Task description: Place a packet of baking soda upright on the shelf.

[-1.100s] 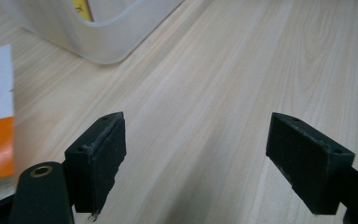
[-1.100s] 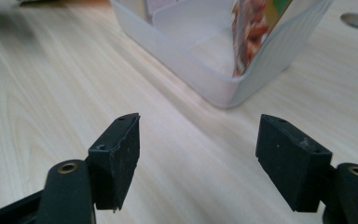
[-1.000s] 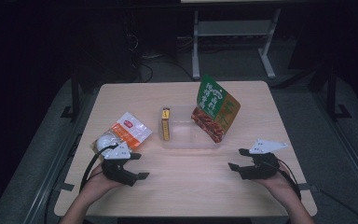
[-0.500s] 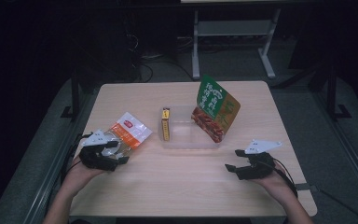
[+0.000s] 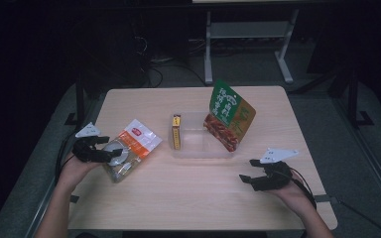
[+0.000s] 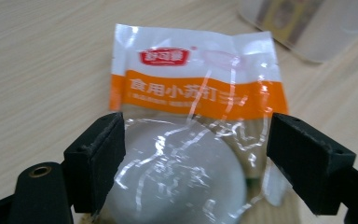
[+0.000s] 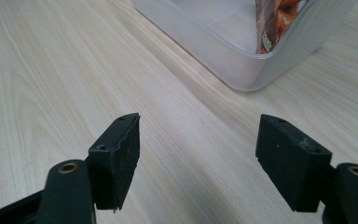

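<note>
left gripper (image 6: 193,154): jaws wide, astride glossy crinkled clear pouch (image 6: 191,135) left of clear plastic tray (image 5: 201,148) | right gripper (image 7: 198,154): jaws wide, empty, over woodgrain table (image 7: 51,70)

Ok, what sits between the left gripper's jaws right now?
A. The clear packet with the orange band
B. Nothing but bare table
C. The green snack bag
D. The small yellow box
A: in the left gripper view the open left gripper straddles the clear packet with the orange band, its white contents between the jaws, which stand at its edges without clearly pinching it.
</note>
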The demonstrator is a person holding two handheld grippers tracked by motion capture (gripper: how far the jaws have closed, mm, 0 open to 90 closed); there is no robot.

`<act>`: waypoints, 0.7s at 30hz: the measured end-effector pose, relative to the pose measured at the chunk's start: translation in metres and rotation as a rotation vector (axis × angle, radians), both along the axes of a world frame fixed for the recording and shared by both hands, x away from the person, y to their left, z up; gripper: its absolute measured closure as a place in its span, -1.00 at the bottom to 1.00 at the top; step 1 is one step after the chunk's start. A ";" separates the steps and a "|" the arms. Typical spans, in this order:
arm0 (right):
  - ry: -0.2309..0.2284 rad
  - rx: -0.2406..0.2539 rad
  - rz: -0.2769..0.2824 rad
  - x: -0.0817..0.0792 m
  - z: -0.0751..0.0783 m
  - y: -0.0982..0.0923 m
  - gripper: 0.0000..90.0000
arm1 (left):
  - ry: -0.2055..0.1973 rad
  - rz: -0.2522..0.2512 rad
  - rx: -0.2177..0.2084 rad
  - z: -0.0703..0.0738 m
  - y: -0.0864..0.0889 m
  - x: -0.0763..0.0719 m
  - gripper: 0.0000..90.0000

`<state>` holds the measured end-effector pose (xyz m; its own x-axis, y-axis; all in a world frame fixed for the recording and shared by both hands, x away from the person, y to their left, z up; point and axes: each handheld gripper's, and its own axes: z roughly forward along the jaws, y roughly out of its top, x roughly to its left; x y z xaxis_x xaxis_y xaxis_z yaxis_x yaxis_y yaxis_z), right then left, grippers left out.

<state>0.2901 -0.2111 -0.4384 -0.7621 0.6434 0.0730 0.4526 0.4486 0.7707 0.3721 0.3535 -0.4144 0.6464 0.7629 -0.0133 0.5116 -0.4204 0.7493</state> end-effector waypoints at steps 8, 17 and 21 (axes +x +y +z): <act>0.002 -0.004 -0.001 0.000 -0.002 -0.002 -0.32 | 0.055 0.012 -0.006 -0.020 0.006 0.021 -0.56; 0.006 -0.010 -0.004 0.000 -0.003 -0.003 -0.31 | 0.127 -0.005 -0.012 -0.034 0.006 0.027 -0.48; 0.006 -0.010 -0.004 0.000 -0.003 -0.004 -0.31 | 0.133 0.004 -0.058 -0.037 0.010 0.025 -0.38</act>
<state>0.2904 -0.2146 -0.4413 -0.7588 0.6475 0.0708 0.4592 0.4546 0.7632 0.3971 0.3637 -0.4518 0.6330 0.7609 -0.1424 0.6093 -0.3762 0.6980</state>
